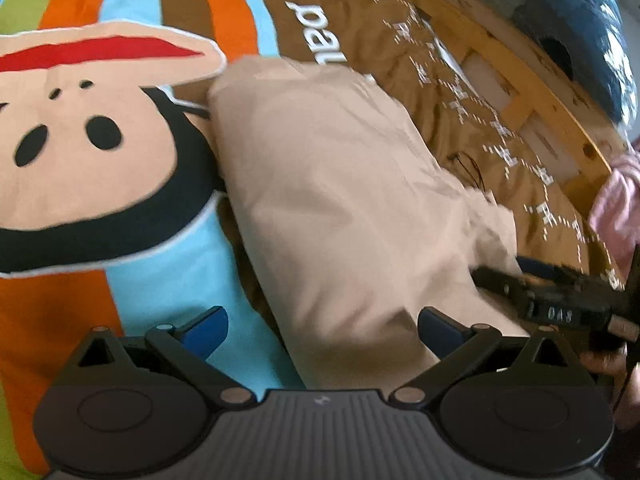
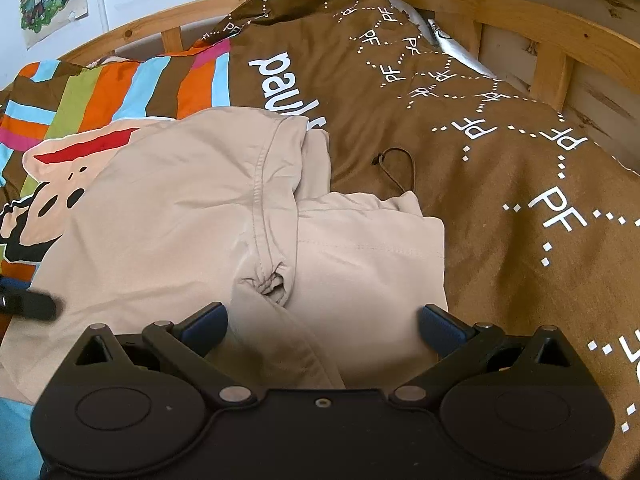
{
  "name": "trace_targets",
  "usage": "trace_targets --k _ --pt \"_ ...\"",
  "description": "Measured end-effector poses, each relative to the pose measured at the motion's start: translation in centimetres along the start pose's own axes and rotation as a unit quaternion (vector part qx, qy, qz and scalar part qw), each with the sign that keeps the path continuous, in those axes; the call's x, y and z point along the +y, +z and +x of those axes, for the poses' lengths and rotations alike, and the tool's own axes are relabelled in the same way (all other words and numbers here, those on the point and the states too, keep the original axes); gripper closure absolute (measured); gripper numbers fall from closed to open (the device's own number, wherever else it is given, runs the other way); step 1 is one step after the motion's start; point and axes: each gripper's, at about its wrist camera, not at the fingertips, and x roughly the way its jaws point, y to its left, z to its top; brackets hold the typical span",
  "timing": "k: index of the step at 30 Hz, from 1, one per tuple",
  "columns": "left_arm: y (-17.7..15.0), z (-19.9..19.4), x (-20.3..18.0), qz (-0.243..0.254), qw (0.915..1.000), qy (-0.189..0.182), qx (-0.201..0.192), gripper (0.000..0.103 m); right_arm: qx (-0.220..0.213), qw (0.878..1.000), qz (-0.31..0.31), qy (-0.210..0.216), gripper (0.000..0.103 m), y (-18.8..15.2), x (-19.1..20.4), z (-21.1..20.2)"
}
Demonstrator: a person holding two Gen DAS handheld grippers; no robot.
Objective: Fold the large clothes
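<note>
**Beige garment lying mid-bed, both jaws spread**

My left gripper (image 1: 322, 330) and right gripper (image 2: 323, 328) hover with jaws wide apart, holding nothing. The folded beige cotton garment (image 2: 224, 216) lies in the middle of the bed on a brown printed duvet (image 2: 500, 152) that reads "PF" repeatedly and a partly covered "paul". A cartoon monkey face (image 1: 80, 136) lies beside the garment. A thin dark cord (image 2: 400, 172) lies just past it. The pine bed frame (image 2: 520, 20) rims the far edge. A pink cloth (image 1: 618, 208) is cut off.
</note>
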Motion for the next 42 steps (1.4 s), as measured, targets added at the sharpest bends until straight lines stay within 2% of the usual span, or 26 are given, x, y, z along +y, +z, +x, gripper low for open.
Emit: trace_targets --k 5,8,10,12,14,16,20,22,24,26,31,35,38,42 --pt "0.9 0.1 1.1 -0.036 0.9982 0.001 -0.047 0.001 -0.015 1.0 -0.008 -0.002 0.001 0.4 0.2 -0.3" --pt "1.2 1.2 2.0 -0.048 0.9979 0.006 -0.043 0.0 -0.054 0.998 -0.023 0.005 0.001 0.9 0.3 -1.4" --pt "1.2 1.8 2.8 -0.066 0.9969 -0.018 -0.038 0.0 -0.079 0.996 -0.027 0.023 0.001 1.5 0.0 -1.9" --pt "1.3 2.3 3.4 -0.08 0.9957 -0.034 -0.034 0.0 -0.085 0.995 -0.017 0.055 0.001 2.7 -0.7 -1.5" --pt "1.4 2.7 3.5 -0.074 0.9958 -0.042 -0.033 0.0 -0.059 0.992 -0.006 0.111 0.001 4.8 -1.7 -0.2" --pt "1.4 2.8 3.3 -0.064 0.9965 -0.043 -0.033 0.0 -0.019 0.989 -0.004 0.147 0.001 6.9 -2.4 1.9" --pt "1.4 3.1 2.9 -0.048 0.9974 -0.043 -0.033 0.001 0.056 0.984 0.019 0.17 0.001 10.2 -2.7 6.3" --pt "1.4 3.2 2.9 -0.047 0.9973 -0.046 -0.034 0.0 0.064 0.982 0.027 0.177 0.001 11.1 -2.7 7.7" --pt "1.3 3.3 2.8 -0.042 0.9975 -0.045 -0.033 0.0 0.089 0.974 0.046 0.205 0.001 11.8 -2.9 9.6" --pt "1.3 3.4 2.6 -0.037 0.9978 -0.044 -0.032 0.0 0.112 0.968 0.065 0.213 0.001 11.8 -2.9 11.1" --pt "1.5 3.5 2.6 -0.035 0.998 -0.044 -0.028 0.0 0.114 0.964 0.066 0.229 0.001 11.5 -2.5 11.6" --pt "1.5 3.7 2.3 -0.028 0.9983 -0.042 -0.029 0.0 0.109 0.971 0.04 0.209 0.002 11.2 -1.2 11.2" --pt "1.5 3.7 2.2 -0.024 0.9985 -0.042 -0.026 0.0 0.104 0.975 0.018 0.197 0.013 11.0 -0.3 10.7" --pt "1.8 3.9 2.0 -0.026 0.9984 -0.047 -0.017 0.001 0.113 0.97 0.028 0.212 0.026 10.8 -0.5 10.4"
